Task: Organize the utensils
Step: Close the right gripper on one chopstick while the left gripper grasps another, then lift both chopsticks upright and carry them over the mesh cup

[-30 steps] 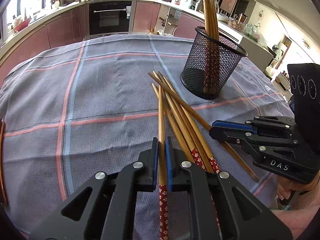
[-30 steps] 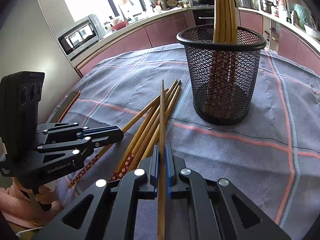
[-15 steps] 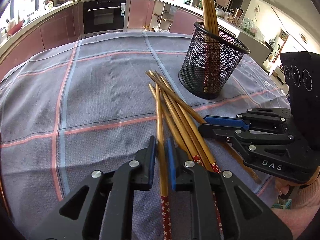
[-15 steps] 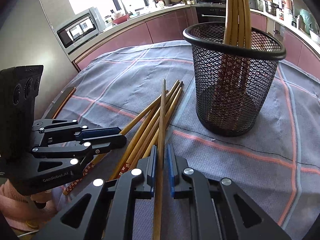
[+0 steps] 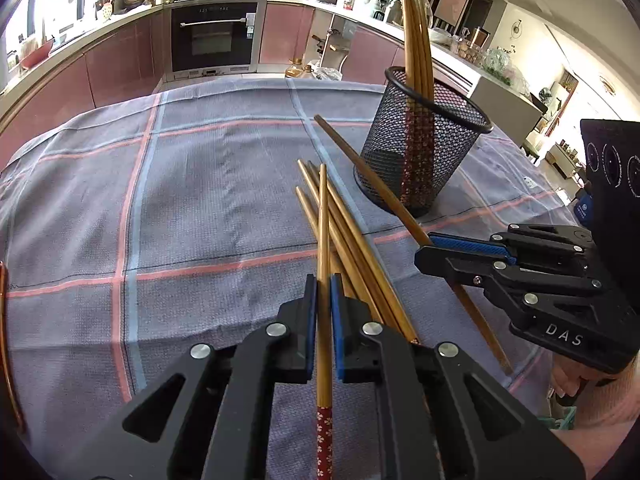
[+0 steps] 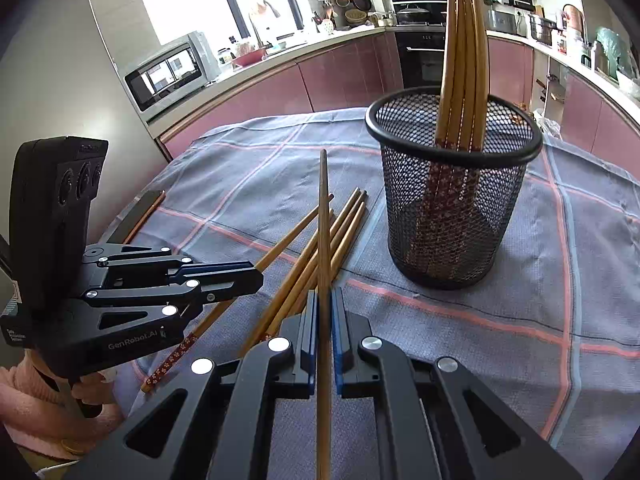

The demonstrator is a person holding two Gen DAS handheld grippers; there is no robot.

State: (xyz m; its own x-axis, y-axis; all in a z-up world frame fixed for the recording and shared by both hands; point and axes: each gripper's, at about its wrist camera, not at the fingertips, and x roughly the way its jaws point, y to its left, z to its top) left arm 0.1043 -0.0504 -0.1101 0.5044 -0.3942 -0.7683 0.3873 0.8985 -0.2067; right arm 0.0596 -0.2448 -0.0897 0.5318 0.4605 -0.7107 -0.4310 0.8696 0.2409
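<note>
Left tongs (image 5: 323,292) clamped narrow on one chopstick (image 5: 323,240), blue pads pressed to either side of the wooden shaft. Red flowered handle end of it trailing back below the pads, pale tip pointing ahead over the cloth. Seen from the right wrist view as a black body at the left edge, jaws closed flat on that same stick.

Right tongs (image 6: 325,312) likewise closed tight on a second chopstick (image 6: 323,232), shaft running straight up the middle of the view, tip raised clear above the pile. In the left wrist view: right tongs (image 5: 424,248) at the right side, stick slanting away toward the base of the holder.

Loose chopsticks (image 5: 352,248) lying in a fanned bundle on the tabletop (image 5: 180,208), between the two tongs, tips toward the holder, handle ends toward the person. Count of the bundle hard to fix; several at least.

Black mesh holder (image 6: 452,200) standing upright on the tabletop just beyond the bundle, near but apart from it. Inside, a cluster of chopsticks (image 6: 464,60) standing handle-down, tips high above the rim, leaning against the far side.

Grey-blue checked cloth with pink and pale blue lines covering the tabletop. Pink sleeve (image 6: 24,400) visible under the left tongs. Kitchen counters and a built-in oven (image 5: 214,36) behind.
</note>
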